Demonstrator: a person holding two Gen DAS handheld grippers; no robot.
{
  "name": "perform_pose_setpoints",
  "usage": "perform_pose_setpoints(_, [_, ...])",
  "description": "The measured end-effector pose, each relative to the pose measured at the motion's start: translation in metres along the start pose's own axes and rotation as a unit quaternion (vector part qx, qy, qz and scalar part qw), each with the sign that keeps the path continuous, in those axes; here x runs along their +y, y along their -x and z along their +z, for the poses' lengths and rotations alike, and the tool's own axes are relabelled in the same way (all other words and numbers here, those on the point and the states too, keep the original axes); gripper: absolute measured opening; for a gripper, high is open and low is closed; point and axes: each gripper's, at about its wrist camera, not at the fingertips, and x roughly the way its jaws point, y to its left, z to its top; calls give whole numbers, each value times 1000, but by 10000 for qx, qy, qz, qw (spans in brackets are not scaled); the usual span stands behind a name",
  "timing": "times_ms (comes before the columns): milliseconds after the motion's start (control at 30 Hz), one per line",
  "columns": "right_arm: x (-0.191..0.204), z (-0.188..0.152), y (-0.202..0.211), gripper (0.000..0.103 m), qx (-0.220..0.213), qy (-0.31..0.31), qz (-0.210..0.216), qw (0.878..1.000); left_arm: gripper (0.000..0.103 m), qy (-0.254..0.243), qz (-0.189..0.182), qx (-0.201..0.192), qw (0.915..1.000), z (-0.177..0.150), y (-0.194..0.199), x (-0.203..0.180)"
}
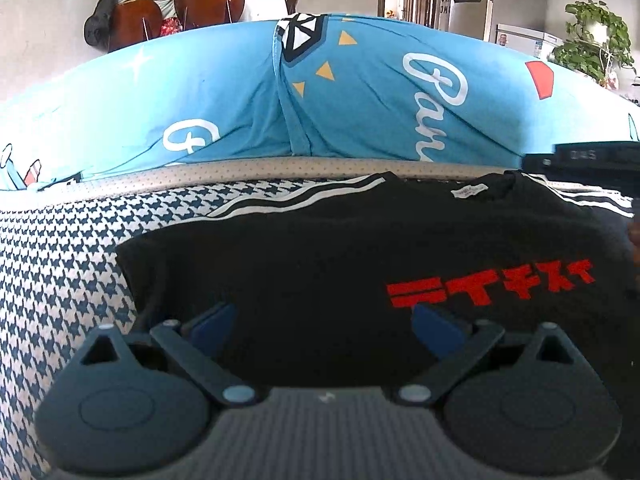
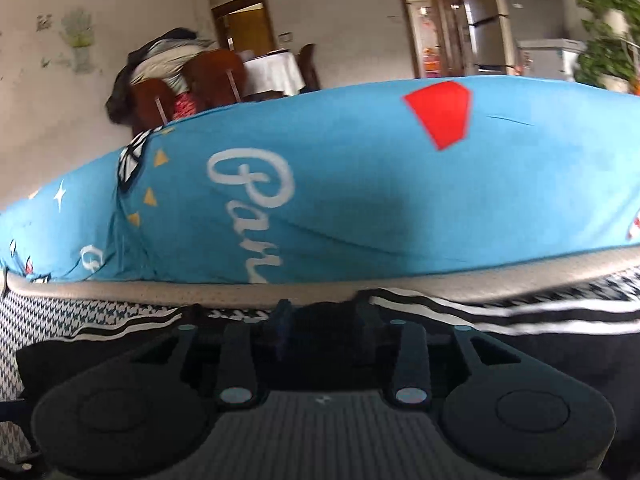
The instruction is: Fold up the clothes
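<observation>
Black tee [image 1: 320, 248] w/ red print lies flat on houndstooth cover [image 1: 60, 260], near blue cushion [image 1: 360, 92]. Left gripper [image 1: 322, 320]: fingers wide, over tee's near edge, nothing pinched. Right gripper [image 2: 324, 320]: fingers partly apart above tee's far striped edge; grip unclear.

Black shirt [image 1: 304, 256], red print, white stripes
</observation>
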Motion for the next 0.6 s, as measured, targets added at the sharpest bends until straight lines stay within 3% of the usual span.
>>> perform_pose_setpoints(200, [12,-6,-26,56,66,456,63,9989,99,-14,-6,100,9999,-2,-5,1])
perform_pose_setpoints(433, [26,-22,-49,54,291,1194,-63,9924,100,-61,-1,213,9998,-3,-12,-2])
perform_pose_setpoints(500, [26,-26,-49,45,195,1217,26,9924,99,-59,-8,243,9997,-3,-13,-2])
perform_pose_setpoints(567, [24,-25,-50,22,184,1108,125,9936,99,-55,1,265,9996,-4,-14,-2])
perform_pose_setpoints(600, [24,-24,-50,17,182,1088,93,9939,100,-57,9,271,9996,-5,-15,-2])
